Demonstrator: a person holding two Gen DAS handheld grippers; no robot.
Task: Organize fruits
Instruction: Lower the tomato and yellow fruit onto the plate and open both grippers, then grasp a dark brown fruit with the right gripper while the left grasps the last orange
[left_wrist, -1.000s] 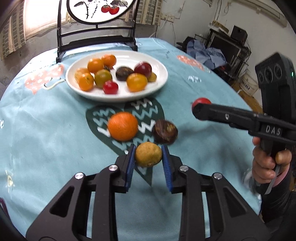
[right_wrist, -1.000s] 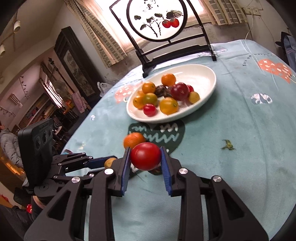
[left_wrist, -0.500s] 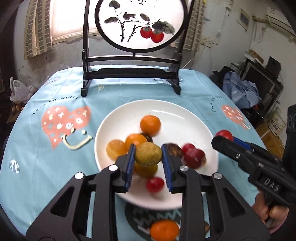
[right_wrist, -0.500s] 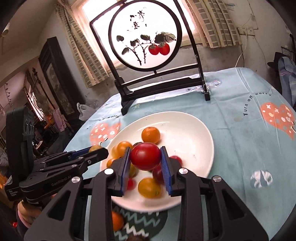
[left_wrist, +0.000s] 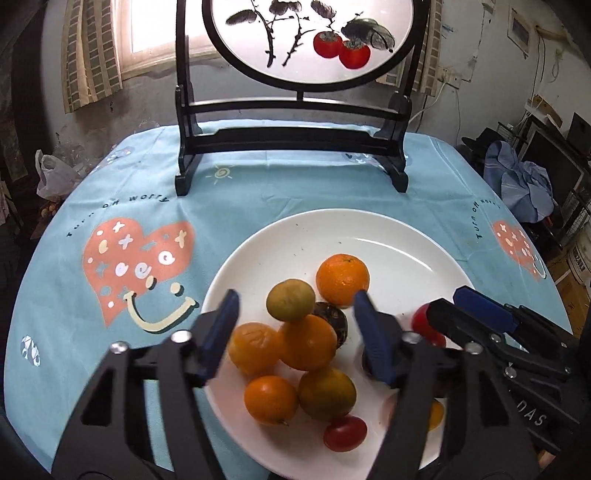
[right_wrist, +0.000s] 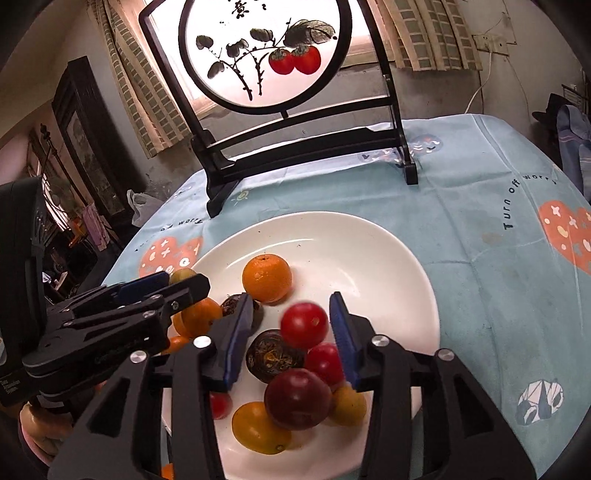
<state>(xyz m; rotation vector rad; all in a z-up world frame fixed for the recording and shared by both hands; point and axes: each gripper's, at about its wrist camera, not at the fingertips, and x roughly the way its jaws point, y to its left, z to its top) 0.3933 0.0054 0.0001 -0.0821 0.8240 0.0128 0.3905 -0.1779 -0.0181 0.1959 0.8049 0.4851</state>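
Note:
A white plate (left_wrist: 402, 240) (right_wrist: 369, 243) holds several oranges, tomatoes and dark fruits. My left gripper (left_wrist: 295, 328) is open above the plate's left side. The yellow-green fruit (left_wrist: 290, 300) sits free between its jaws, on top of the oranges (left_wrist: 306, 341). My right gripper (right_wrist: 290, 328) is open above the plate's right side. The red tomato (right_wrist: 304, 325) is between its jaws, touching neither, just above a dark fruit (right_wrist: 273, 356) and other tomatoes. In the left wrist view the right gripper (left_wrist: 443, 314) is at the right, with the tomato (left_wrist: 424, 326) behind its fingertip.
A black wooden stand with a round painted screen (left_wrist: 295, 140) (right_wrist: 295, 140) stands behind the plate on the blue tablecloth (left_wrist: 110, 206). The table edge curves at left and right. Furniture and clutter lie beyond the right edge (left_wrist: 535, 177).
Both grippers carried their fruit from the table up over the plate, then opened. The yellow-green fruit and the red tomato are released onto the pile.

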